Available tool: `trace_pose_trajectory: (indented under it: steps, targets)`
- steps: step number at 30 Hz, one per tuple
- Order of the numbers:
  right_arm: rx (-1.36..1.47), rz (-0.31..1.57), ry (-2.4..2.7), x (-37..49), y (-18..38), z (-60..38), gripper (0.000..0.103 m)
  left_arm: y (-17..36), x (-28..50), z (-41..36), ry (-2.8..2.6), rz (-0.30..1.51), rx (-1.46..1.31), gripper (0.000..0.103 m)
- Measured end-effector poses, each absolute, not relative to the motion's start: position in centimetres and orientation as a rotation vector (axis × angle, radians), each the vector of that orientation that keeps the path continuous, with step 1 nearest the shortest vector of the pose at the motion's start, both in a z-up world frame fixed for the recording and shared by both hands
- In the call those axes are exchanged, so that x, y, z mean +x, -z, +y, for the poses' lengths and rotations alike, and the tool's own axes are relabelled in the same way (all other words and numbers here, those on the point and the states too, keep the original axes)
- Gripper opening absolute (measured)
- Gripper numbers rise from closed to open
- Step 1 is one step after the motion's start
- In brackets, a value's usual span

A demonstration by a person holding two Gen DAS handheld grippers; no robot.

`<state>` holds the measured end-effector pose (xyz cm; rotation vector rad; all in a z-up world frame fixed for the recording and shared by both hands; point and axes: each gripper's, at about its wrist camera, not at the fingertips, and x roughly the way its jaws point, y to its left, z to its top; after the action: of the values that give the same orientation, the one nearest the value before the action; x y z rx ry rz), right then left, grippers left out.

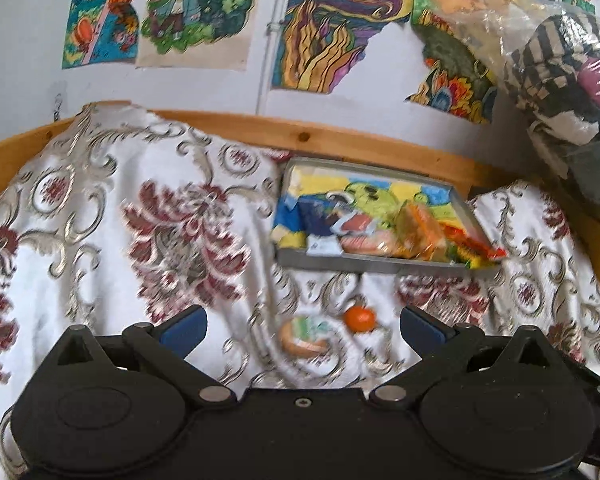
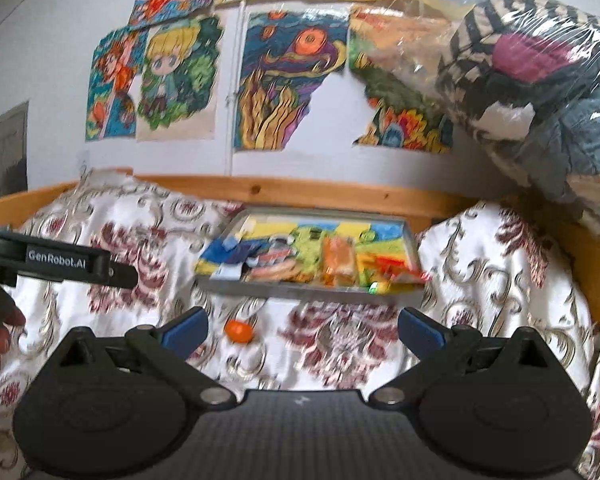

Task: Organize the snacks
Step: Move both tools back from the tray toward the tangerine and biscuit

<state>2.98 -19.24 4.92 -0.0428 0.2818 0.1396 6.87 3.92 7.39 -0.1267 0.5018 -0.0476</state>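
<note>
Both tongs, left tongs (image 1: 302, 326) and right tongs (image 2: 303, 326), are wide open and hold nothing. The round orange candy (image 1: 359, 319) could roll on the soft bed cover (image 1: 100, 216), and the wrapped biscuit (image 1: 305, 338) could slip from the tongs.

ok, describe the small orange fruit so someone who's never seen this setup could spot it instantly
Find the metal tray of snacks on the floral bedspread, against the wooden rail. In front of its near edge two loose items lie on the cloth. The orange fruit is the plain, solid-orange ball on the right; its neighbour, the round wrapped snack, is flatter, tan, with a green-and-white label.
</note>
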Motion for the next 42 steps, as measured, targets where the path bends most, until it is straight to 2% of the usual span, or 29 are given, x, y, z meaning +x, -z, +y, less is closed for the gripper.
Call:
trace_pose_trajectory:
  steps: [16,42]
  targets:
    - [-0.029,0.426,-0.147,3.6,-0.8,-17.6,0.103,-1.5,7.3,6.7,-0.009,0.662,-0.208,0.102]
    - [0.044,0.512,-0.139,8.0,2.2,-19.4,0.103,0.3,10.1,4.0,-0.008,0.636,-0.059,0.102]
